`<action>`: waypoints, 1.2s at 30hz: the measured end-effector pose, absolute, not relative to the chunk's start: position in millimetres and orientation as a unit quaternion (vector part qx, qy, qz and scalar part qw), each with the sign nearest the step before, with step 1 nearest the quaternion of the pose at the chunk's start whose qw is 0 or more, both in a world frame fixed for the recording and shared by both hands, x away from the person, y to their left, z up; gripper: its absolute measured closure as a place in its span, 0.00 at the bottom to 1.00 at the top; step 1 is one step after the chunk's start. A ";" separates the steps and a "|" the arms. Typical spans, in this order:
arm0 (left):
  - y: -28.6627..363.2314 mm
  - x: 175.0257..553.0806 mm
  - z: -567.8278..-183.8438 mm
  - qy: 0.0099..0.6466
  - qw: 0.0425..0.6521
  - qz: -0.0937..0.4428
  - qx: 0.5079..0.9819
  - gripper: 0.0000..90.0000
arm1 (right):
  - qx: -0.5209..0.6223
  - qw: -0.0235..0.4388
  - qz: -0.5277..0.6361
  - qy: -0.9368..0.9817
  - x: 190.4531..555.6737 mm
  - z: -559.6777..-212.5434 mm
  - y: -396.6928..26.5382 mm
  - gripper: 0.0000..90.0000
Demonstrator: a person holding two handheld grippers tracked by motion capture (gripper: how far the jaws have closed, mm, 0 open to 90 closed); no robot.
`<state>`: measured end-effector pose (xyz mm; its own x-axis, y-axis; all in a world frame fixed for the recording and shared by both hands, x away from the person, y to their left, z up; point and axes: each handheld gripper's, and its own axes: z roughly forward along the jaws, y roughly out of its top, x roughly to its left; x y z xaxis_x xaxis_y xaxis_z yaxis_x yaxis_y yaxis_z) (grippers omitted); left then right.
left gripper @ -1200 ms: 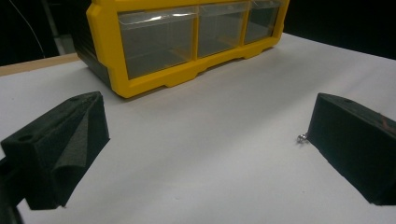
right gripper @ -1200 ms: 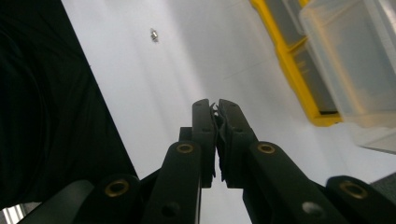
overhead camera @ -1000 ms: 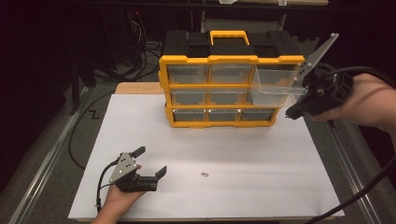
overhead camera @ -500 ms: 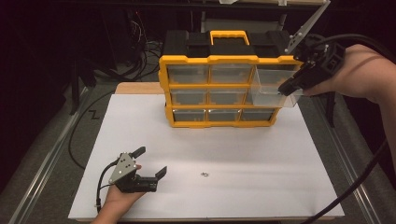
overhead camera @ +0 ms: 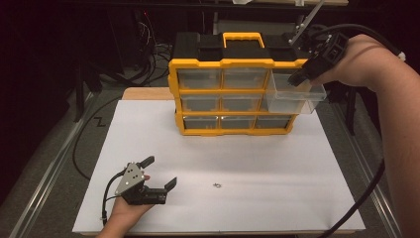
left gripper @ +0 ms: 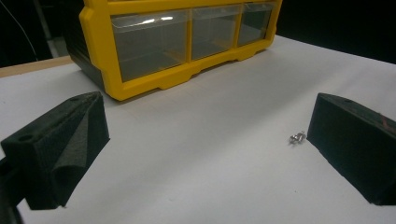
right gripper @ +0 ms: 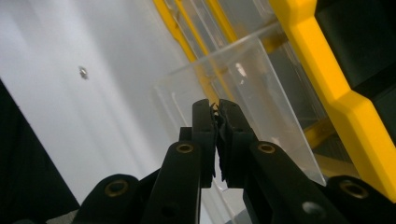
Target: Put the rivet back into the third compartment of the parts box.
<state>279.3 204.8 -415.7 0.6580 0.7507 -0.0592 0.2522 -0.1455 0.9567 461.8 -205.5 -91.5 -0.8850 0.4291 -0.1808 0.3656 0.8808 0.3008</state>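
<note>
One clear plastic drawer (overhead camera: 293,97) stands pulled part of the way out of the top right slot of a yellow and black organizer box (overhead camera: 233,84), which sits near the far edge of the white counter (overhead camera: 148,134), about midway along it. The right gripper (overhead camera: 296,79) hangs over the open top of that drawer, its jaws pressed together; in the right gripper view something tiny and dark sits pinched at the tips of the right gripper (right gripper: 216,108), too small to name, with the drawer's clear wall (right gripper: 243,88) just beyond it. The other eight drawers of the box are pushed in flush with the yellow frame. One small metal part (overhead camera: 217,186), perhaps a screw, lies alone on the counter toward the near edge, roughly at its middle; it shows in the left gripper view as a shiny speck (left gripper: 296,137) just beside the inner face of one jaw, not touching it. The left gripper (overhead camera: 159,173) rests low over the counter near the near left corner, held from below by a hand (overhead camera: 124,213), its jaws spread wide with nothing between them. A black cable (overhead camera: 106,198) trails from it toward the near edge.
</note>
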 end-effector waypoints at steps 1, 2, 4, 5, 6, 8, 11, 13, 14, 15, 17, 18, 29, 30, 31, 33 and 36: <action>204.7 279.3 -415.7 0.347 0.555 0.225 0.722 0.00 | 0.207 0.122 0.130 0.962 461.8 -91.5 -205.5 0.97; 204.7 279.3 -415.7 0.347 0.555 0.225 0.722 0.00 | 0.209 0.123 0.126 0.962 464.3 -93.9 -205.5 0.97; 204.6 279.2 -415.7 0.346 0.555 0.225 0.722 0.00 | 0.212 0.120 0.122 0.962 468.7 -98.7 -205.9 0.97; 204.6 279.2 -415.7 0.346 0.554 0.224 0.723 0.00 | 0.208 0.118 0.121 0.963 470.4 -101.9 -205.7 0.97; 204.7 279.2 -415.8 0.347 0.554 0.224 0.723 0.00 | 0.210 0.118 0.117 0.964 470.9 -102.8 -205.5 0.97; 204.7 279.2 -415.8 0.347 0.554 0.224 0.723 0.00 | 0.212 0.118 0.121 0.963 472.7 -104.7 -205.9 0.97; 204.7 279.1 -415.8 0.347 0.554 0.224 0.723 0.00 | 0.215 0.118 0.122 0.962 473.3 -104.6 -206.8 0.96; 204.8 278.8 -415.6 0.347 0.554 0.224 0.723 0.00 | 0.218 0.119 0.125 0.960 472.9 -103.0 -207.8 0.94; 204.8 278.7 -415.6 0.347 0.554 0.224 0.723 0.00 | 0.220 0.118 0.130 0.959 472.0 -101.7 -208.3 0.90; 204.9 278.5 -415.5 0.347 0.554 0.224 0.723 0.00 | 0.218 0.117 0.134 0.960 471.4 -100.8 -208.7 0.83; 204.9 278.2 -415.4 0.347 0.555 0.224 0.722 0.00 | 0.225 0.130 0.144 0.955 468.3 -98.0 -209.2 0.71; 205.0 278.1 -415.4 0.347 0.555 0.224 0.722 0.00 | 0.228 0.126 0.148 0.954 467.5 -96.6 -209.9 0.70; 207.0 280.4 -415.5 0.354 0.556 0.222 0.719 0.00 | 0.219 0.119 0.157 0.956 425.2 -94.7 -219.2 0.63; 207.0 280.3 -415.5 0.355 0.556 0.222 0.718 0.00 | 0.219 0.118 0.159 0.955 421.5 -95.3 -220.3 0.62; 206.9 280.0 -415.3 0.354 0.557 0.223 0.717 0.00 | 0.219 0.116 0.157 0.956 416.6 -96.0 -221.4 0.61; 206.9 279.7 -415.0 0.354 0.557 0.222 0.718 0.00 | 0.217 0.114 0.154 0.957 406.4 -99.5 -222.4 0.59; 207.4 279.4 -414.7 0.352 0.557 0.222 0.718 0.00 | 0.210 0.109 0.154 0.959 391.8 -107.9 -222.3 0.53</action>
<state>279.4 207.4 -414.7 0.6529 0.7539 -0.0734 0.2584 -0.1306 0.9572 391.8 -222.3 -107.9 -0.8876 0.4372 -0.1449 0.3696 0.8638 0.3423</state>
